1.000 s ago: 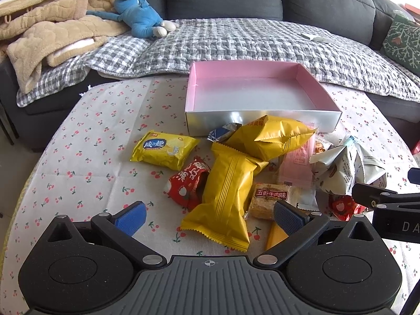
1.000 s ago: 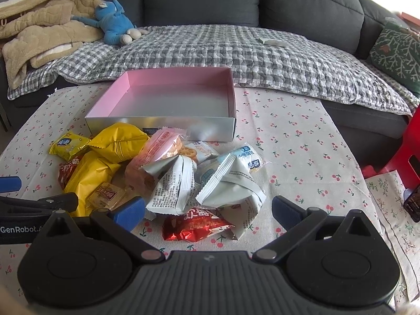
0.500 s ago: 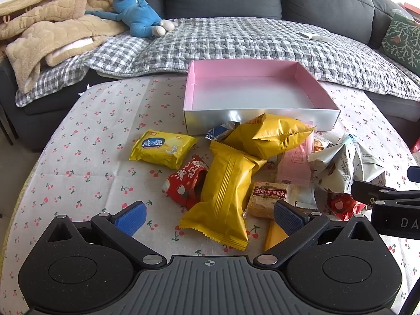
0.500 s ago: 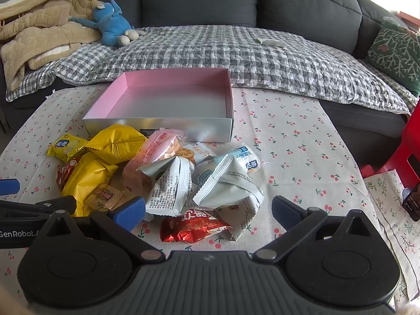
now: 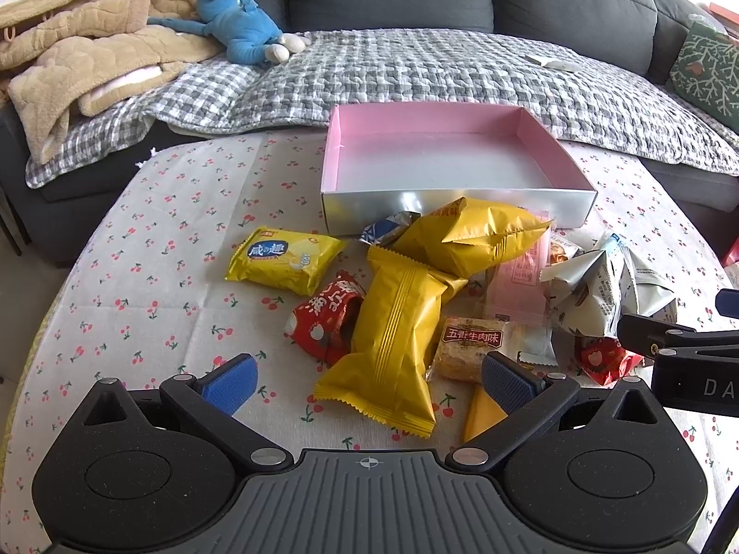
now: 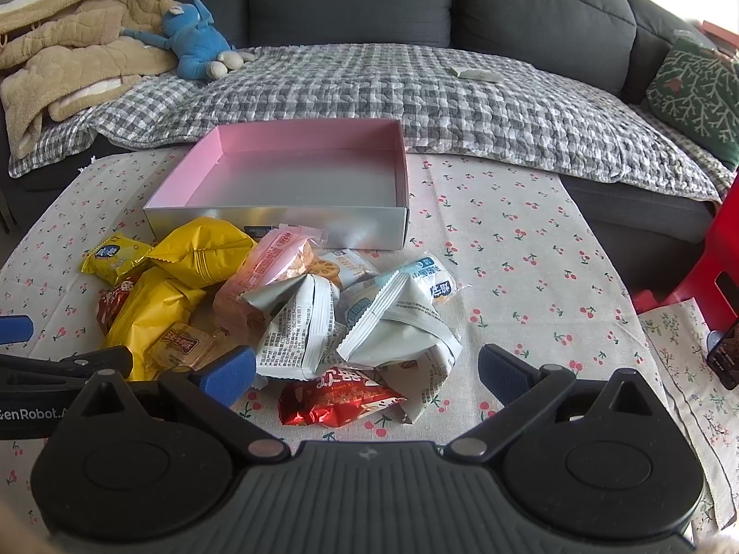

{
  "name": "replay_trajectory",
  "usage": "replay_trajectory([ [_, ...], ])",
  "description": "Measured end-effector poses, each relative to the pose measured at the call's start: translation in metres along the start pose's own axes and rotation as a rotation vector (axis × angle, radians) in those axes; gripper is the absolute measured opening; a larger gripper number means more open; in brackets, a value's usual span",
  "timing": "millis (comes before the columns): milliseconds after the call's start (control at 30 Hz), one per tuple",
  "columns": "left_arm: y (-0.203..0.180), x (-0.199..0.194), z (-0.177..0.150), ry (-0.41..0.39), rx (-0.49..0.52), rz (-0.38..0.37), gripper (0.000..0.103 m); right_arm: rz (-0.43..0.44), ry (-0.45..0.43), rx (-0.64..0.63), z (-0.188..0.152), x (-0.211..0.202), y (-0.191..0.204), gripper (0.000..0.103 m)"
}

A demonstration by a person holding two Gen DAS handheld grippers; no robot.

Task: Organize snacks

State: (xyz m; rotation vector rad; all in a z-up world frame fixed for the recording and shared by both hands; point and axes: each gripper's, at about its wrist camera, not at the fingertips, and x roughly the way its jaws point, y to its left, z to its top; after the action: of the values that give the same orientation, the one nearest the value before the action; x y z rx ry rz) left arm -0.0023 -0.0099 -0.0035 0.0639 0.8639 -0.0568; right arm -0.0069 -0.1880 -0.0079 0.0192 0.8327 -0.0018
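A pile of snack packets lies on the cherry-print tablecloth in front of an empty pink-lined box (image 5: 455,157) (image 6: 295,180). My left gripper (image 5: 367,378) is open and empty, just short of a long yellow packet (image 5: 392,337), with a red packet (image 5: 325,318) and a small yellow biscuit pack (image 5: 281,261) to its left. My right gripper (image 6: 367,371) is open and empty, with a red packet (image 6: 337,399) between its fingertips and pale folded packets (image 6: 397,323) beyond. A puffed yellow bag (image 5: 471,235) (image 6: 203,251) lies against the box front.
A grey sofa with a checked blanket (image 5: 415,74), a beige quilt (image 5: 69,55) and a blue plush toy (image 5: 240,32) stands behind the table. A red stool (image 6: 720,249) and a phone (image 6: 725,355) are at the right. Each gripper shows at the other view's edge.
Both grippers have drifted slightly forward toward the pile. The snacks and the box have not moved.
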Motion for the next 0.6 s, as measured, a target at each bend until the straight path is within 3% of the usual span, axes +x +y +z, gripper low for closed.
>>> replay_trajectory([
  [600, -0.0009, 0.001, -0.0017, 0.006, 0.005, -0.001, 0.103, -0.005, 0.004, 0.0, -0.0003, 0.0008, -0.0013, 0.103],
])
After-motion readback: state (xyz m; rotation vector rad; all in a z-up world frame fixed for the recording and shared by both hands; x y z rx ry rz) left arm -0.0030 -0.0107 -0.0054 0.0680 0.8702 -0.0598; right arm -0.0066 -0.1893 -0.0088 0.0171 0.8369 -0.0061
